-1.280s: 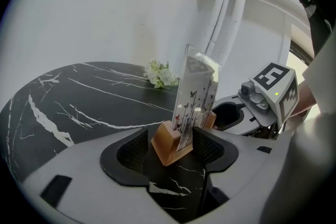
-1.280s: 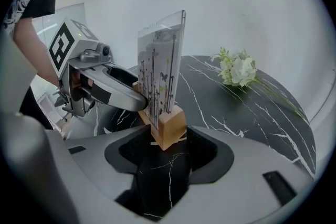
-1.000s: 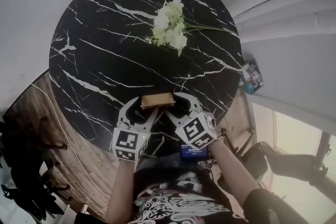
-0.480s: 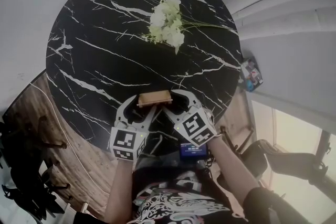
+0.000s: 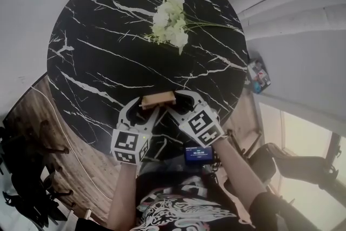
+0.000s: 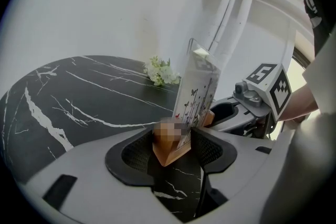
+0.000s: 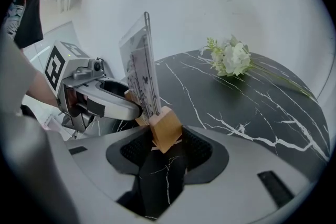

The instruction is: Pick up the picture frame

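The picture frame, a clear printed panel upright in a wooden base, stands near the front edge of the round black marble table. My left gripper takes its left end. In the left gripper view the jaws are closing and the pads meet the wooden base on both sides. My right gripper takes the other end. In the right gripper view its jaws are shut on the base, with the panel rising above. I cannot tell whether the base has left the table.
A bunch of white flowers lies towards the table's far side. Close by the frame, the table's front rim runs just behind both grippers. A small device with a lit blue screen hangs at the person's chest. Wooden floor lies to the left.
The right gripper has rolled a little, so its marker cube faces differently. The frame and both hands stay where they were at the table's front edge.
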The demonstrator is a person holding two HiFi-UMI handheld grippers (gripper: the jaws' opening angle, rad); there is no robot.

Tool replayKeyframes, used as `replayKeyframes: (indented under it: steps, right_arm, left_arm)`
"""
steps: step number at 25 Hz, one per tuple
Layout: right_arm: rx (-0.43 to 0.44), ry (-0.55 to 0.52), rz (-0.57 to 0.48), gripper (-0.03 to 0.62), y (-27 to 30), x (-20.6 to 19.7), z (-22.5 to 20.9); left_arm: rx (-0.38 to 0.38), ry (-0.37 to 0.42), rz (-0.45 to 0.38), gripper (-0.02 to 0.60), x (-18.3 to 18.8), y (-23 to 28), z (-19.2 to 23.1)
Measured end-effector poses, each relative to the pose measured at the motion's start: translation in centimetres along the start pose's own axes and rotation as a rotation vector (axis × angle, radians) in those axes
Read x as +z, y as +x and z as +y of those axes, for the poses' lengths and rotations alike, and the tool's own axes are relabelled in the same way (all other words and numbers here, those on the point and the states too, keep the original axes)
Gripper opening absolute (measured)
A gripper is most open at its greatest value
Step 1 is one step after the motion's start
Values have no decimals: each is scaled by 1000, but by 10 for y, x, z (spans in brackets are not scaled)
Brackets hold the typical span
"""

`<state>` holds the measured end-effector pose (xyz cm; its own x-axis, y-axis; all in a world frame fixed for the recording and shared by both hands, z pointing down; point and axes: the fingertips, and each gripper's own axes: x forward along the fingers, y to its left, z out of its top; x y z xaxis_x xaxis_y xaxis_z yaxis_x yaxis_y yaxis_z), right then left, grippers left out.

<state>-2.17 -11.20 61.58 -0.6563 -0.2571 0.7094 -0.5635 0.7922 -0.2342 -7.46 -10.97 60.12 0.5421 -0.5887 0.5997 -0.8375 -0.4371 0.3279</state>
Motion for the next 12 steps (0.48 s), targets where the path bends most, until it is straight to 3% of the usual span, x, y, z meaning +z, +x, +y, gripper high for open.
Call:
replayKeyframes:
  steps: [12]
  right_arm:
    - [-9, 67, 14, 172, 0, 3, -1]
  left_arm:
    - [-1, -51, 33, 238, 4, 2, 3]
